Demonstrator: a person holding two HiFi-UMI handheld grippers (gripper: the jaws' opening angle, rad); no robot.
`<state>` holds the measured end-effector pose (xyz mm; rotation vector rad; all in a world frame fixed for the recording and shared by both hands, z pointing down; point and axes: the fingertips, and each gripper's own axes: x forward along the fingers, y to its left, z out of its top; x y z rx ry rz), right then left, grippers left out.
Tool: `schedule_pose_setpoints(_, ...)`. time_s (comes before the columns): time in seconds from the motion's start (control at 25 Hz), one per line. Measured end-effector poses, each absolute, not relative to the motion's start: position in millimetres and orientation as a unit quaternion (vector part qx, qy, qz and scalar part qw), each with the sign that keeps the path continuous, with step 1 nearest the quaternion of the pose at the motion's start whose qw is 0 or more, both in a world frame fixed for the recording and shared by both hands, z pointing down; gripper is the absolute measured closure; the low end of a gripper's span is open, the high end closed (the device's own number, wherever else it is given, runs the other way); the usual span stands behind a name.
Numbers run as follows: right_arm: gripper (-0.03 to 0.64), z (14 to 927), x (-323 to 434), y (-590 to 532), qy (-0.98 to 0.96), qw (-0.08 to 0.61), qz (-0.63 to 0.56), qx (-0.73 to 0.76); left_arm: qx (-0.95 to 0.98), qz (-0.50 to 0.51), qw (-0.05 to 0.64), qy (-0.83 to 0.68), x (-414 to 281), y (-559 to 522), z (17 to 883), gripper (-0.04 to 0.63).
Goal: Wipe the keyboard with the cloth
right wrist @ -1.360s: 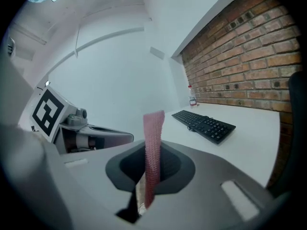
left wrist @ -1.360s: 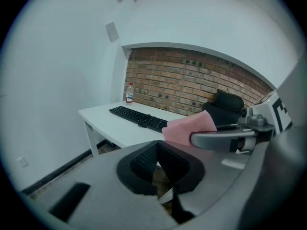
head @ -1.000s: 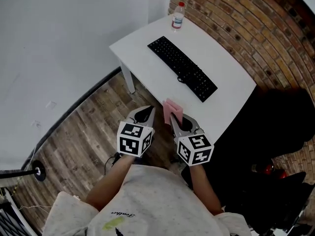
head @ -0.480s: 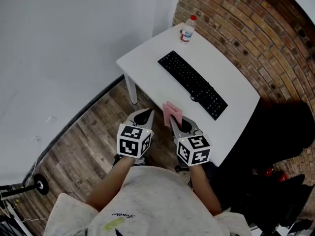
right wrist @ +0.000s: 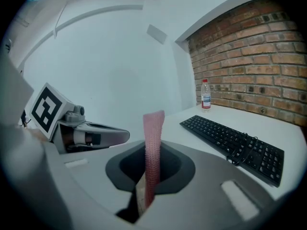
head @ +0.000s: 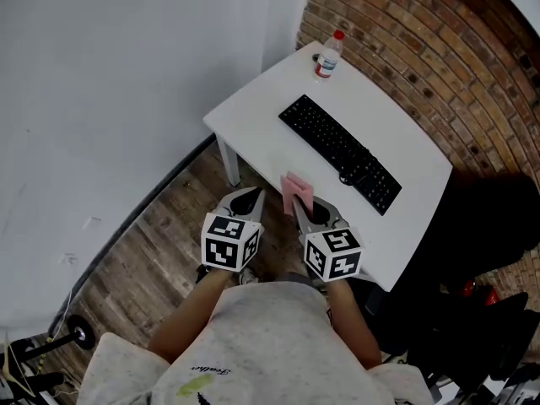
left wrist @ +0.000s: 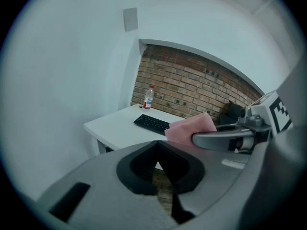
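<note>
A black keyboard lies diagonally on a white table, its cable curled near its right end. My right gripper is shut on a pink cloth, held upright over the table's near edge, short of the keyboard. The right gripper view has the cloth standing between the jaws, with the keyboard beyond on the right. My left gripper hangs beside it over the floor, shut with nothing in it. From the left gripper view, the cloth and keyboard lie ahead.
A plastic water bottle stands at the table's far corner by the brick wall. A white wall runs along the left. Dark shapes sit right of the table. Wood floor lies under my left gripper.
The head view has shifted, so the table and keyboard sit a little further right and up. Both grippers and the cloth keep the same pose.
</note>
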<state>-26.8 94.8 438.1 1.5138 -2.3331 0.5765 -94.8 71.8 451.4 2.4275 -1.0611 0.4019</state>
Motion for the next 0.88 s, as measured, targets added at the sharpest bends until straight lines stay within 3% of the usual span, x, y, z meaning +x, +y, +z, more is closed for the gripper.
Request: schedule_pose_setpoints(0.88,0.594,482,-25,-74,-0.811,0.194,0.182,0.521,0.864,0.193,0.244,-0.396,-91,-70,484,0.600)
